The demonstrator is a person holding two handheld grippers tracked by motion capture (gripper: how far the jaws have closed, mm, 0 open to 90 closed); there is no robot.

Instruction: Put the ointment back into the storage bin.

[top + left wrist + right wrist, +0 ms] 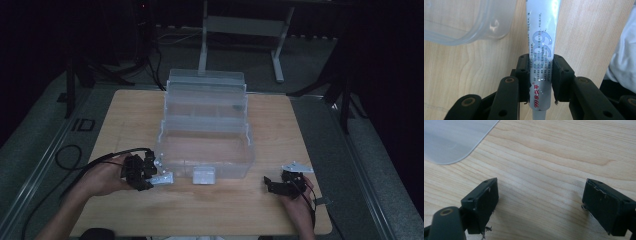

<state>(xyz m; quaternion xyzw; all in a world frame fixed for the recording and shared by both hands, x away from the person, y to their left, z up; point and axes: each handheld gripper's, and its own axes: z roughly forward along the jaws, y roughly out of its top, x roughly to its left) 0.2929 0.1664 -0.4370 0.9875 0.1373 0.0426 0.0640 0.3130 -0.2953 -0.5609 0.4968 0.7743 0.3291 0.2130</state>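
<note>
Left gripper point(540, 72) clamps a white ointment tube point(541, 50) (blue print, cap end nearest), lower left in the high view, just beside the clear organizer box point(205, 150). Right gripper point(540, 202), lower right, jaws apart over bare table point(554, 157).

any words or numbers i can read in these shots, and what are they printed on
"999皮炎平" in red, near the cap end of the white tube that the left gripper clamps between its jaws.
"999" in big pale blue digits, along the middle of the tube.
Small black print beside the digits on the tube: too small to read.
"ID" on the floor left of the table.
The clear plastic box shows no readable label.
</note>
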